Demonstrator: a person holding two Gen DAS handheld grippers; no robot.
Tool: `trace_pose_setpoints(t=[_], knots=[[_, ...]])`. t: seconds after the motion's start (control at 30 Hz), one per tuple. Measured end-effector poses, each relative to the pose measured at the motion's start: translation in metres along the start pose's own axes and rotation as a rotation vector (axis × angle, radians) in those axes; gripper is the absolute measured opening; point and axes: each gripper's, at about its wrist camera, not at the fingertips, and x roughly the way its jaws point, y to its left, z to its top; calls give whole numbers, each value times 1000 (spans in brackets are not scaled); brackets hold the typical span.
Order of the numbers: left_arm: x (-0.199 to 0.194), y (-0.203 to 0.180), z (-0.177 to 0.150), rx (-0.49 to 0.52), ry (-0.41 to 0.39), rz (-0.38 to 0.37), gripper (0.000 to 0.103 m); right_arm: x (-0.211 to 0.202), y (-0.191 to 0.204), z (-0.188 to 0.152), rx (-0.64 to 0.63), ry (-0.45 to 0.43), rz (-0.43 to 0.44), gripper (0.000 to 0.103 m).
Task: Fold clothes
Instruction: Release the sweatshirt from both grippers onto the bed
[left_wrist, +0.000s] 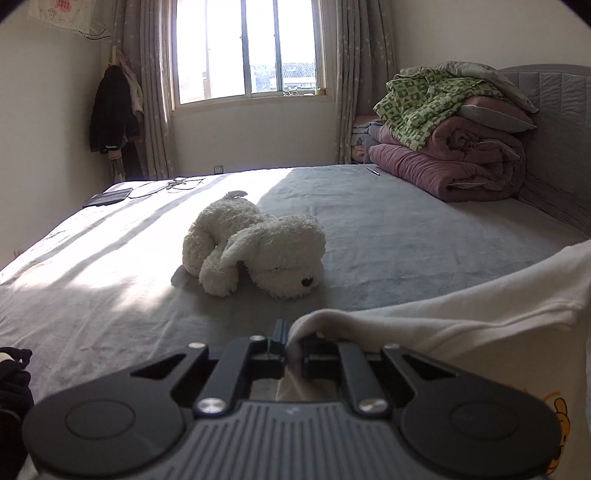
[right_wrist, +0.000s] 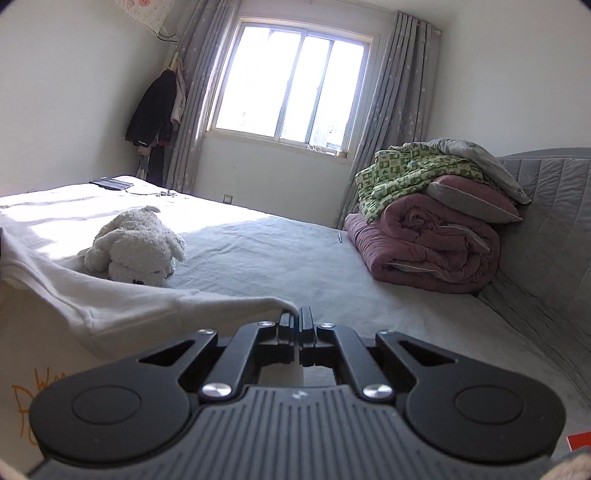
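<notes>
Two grippers, one garment: a white shirt (left_wrist: 461, 332), printed in orange, stretched between them over the near edge of the bed (left_wrist: 388, 236). Left gripper (left_wrist: 293, 341): jaws pinched nearly together on a bunched corner of the white shirt, cloth showing between the fingers. Right gripper (right_wrist: 298, 325): jaws fully together on the opposite corner, the fabric running off to its left side. Orientation: the held hem spans from one gripper to the other, so the long axis as held runs side to side across the near bed edge; the body of the garment hangs below, out of clear view, with the print partly seen low in both wrist views. Progress, judged: early stage; the garment is lifted and spread, not yet laid flat, and no fold is visible. Remaining, judged: lay it on the bed, then make all folds. Other items: plush dog (left_wrist: 255, 251) mid-bed, well apart from the shirt; stacked quilts (left_wrist: 450, 162) at the headboard (left_wrist: 554, 129); dark tablet (left_wrist: 109, 196) at the far corner; window (left_wrist: 245, 51).
</notes>
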Motion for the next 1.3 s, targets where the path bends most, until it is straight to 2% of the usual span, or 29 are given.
trace_pose_setpoints(t=[0.13,0.27,0.3,0.37,0.4,0.47,0.57,0.63,0.7,0.77,0.9,1.0,1.13,1.3], knots=[[45,0,-11,-21,74,-18,10,6,6,-15,-33,86,-9,1],[64,-3,-18,-4,119,8,40,5,12,-30,8,190,12,1],[65,-3,-20,-2,123,11,42,10,12,-33,17,215,20,1],[58,0,-23,-16,117,-13,43,16,13,-38,41,258,38,1],[53,1,-24,-10,108,-18,47,15,11,-39,65,266,48,2],[41,3,-23,18,87,0,56,8,2,-38,142,261,71,3],[20,7,-21,43,59,13,58,-6,-15,-35,273,267,96,7],[-3,3,-25,80,20,12,61,-23,-18,-32,250,255,98,7],[-22,-3,-30,132,-10,34,75,-42,-16,-30,204,245,110,8],[-31,-9,-33,171,-17,84,76,-57,-16,-33,197,254,117,13],[-50,-21,-38,196,-33,163,76,-76,-17,-41,230,279,110,13],[-68,-30,-44,213,-55,193,76,-94,-10,-45,224,288,176,13],[-85,-36,-52,217,-50,210,76,-118,14,-46,118,286,230,13],[-100,-38,-63,197,-18,191,76,-139,30,-58,115,337,319,13]])
